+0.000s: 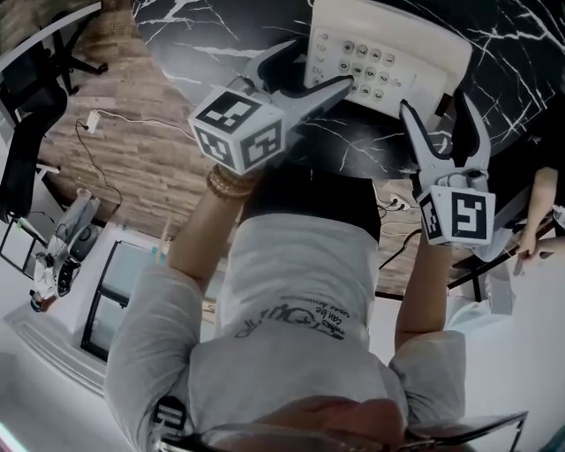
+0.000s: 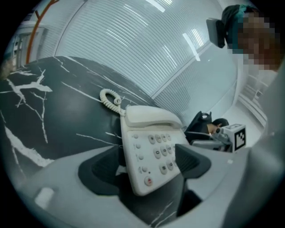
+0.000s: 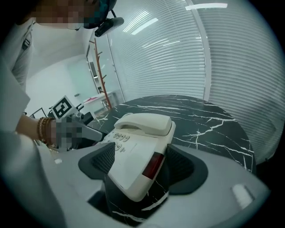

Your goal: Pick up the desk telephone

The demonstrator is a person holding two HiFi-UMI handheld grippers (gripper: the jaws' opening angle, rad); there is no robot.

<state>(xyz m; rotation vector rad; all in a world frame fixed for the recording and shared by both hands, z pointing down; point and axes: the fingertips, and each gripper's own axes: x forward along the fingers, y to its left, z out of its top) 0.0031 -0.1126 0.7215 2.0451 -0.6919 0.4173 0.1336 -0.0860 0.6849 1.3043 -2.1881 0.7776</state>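
On the black marble table [image 1: 203, 26] before blinds [image 3: 178, 58], we saw the left gripper [image 1: 318, 64] and right gripper [image 1: 437, 104] gaping wide around the telephone [image 1: 388, 53], its coiled cord [image 2: 109, 99] showing only in the left gripper view.

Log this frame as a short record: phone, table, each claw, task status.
telephone: white, handset on its cradle, coiled cord behind
table: black top with white veins, phone resting on it
left claw: open, one near corner of the phone between its jaws
right claw: open, the other near corner between its jaws
status: phone not lifted
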